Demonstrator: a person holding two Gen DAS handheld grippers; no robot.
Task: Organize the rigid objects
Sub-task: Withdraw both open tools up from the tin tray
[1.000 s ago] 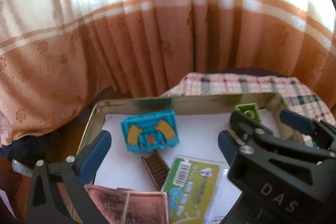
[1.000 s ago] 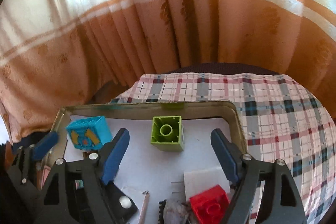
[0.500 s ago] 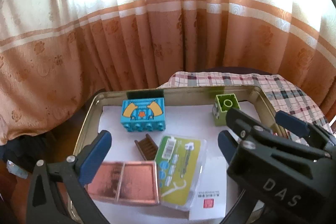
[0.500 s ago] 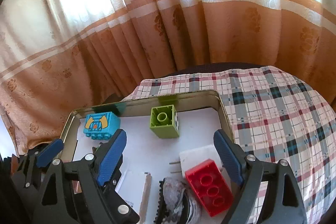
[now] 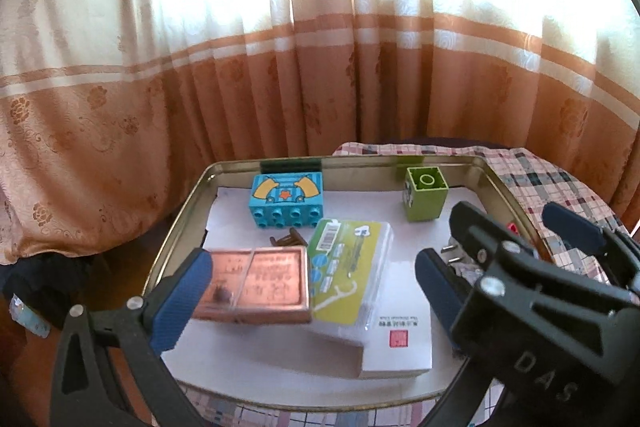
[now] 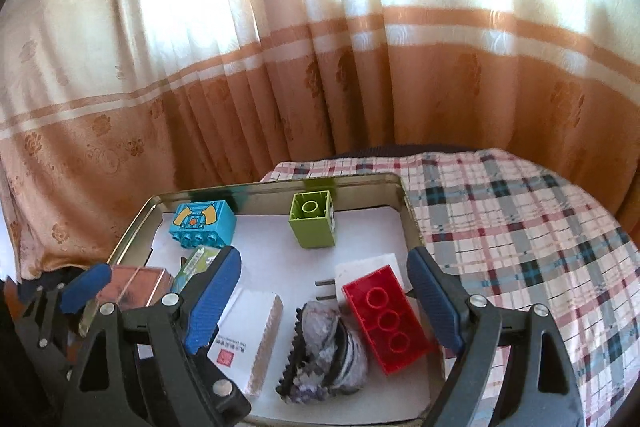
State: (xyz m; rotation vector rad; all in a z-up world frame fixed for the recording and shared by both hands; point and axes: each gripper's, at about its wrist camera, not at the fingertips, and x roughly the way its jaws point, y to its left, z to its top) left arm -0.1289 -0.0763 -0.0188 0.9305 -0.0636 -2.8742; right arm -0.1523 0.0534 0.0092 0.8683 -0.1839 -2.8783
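Note:
A metal tray (image 5: 180, 223) lined with white paper holds a blue printed brick (image 5: 286, 201), a green cube brick (image 5: 425, 193), a copper-coloured box (image 5: 256, 285), a green-labelled clear case (image 5: 352, 267) and a white booklet (image 5: 396, 339). My left gripper (image 5: 308, 291) is open above the box and case, holding nothing. In the right wrist view my right gripper (image 6: 324, 303) is open above a red brick (image 6: 386, 311), a dark crumpled toothed object (image 6: 324, 347) and a white plug (image 6: 368, 267). The blue brick (image 6: 202, 223) and green brick (image 6: 314, 219) sit at the tray's far side.
The tray (image 6: 132, 239) rests on a plaid cloth (image 6: 520, 227). An orange and cream curtain (image 5: 280, 67) hangs close behind. A small brown comb-like piece (image 5: 288, 239) lies by the blue brick. The right gripper's body (image 5: 540, 287) fills the left view's right side.
Both grippers have drawn back and up from the tray, so more of its near contents shows. Both stayed open. The objects have not moved.

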